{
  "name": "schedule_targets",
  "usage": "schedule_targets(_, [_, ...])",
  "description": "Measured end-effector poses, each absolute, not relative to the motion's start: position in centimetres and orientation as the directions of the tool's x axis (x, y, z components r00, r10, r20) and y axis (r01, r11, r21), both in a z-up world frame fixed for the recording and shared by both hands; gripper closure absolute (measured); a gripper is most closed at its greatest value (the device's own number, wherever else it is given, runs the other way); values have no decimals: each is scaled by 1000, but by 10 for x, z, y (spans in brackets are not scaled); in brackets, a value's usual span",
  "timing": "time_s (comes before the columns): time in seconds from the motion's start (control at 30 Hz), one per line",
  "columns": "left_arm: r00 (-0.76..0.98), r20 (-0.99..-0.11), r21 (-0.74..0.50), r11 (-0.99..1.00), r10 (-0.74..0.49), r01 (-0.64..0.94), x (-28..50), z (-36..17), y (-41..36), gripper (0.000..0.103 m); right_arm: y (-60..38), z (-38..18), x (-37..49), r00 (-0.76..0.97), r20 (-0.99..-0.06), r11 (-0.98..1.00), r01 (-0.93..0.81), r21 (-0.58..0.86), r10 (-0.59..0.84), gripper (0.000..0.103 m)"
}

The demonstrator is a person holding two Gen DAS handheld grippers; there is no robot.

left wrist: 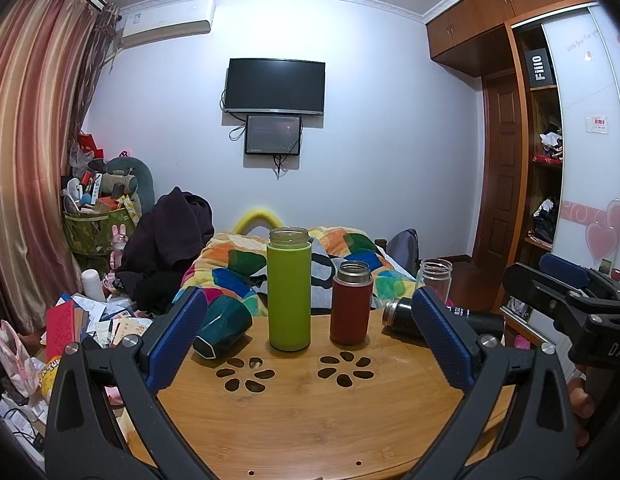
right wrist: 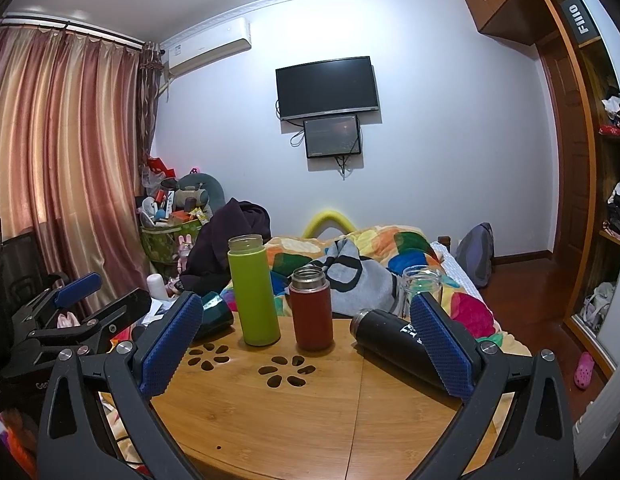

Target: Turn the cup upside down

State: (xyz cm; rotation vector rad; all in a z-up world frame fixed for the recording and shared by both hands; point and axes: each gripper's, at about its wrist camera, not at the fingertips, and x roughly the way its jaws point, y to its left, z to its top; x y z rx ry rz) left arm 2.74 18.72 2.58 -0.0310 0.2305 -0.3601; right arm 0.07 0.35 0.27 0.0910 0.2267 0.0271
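upright bottles (left wrist: 289,288) 2 | lying cups (left wrist: 222,326) 2 | jar (left wrist: 434,276) 1

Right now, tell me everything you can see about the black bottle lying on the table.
The black bottle lies on its side on the right part of the wooden table, apart from the upright red bottle. Its body looks matte black with white lettering, and a silvery metal rim rings the open mouth, which faces left toward the red bottle. No lid is on it. A finger of the right hand-held gripper hides its far end in that view. Nothing grips it.

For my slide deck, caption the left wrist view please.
Open left gripper faces a wooden table with upright green bottle and red flask.
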Motion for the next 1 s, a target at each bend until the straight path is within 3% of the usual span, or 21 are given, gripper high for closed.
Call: schedule_targets(1.0, [909, -213, -69, 933, -359, 352, 25, 39, 190, 0, 7, 1, 0, 975, -221, 996, -20, 89, 39, 0])
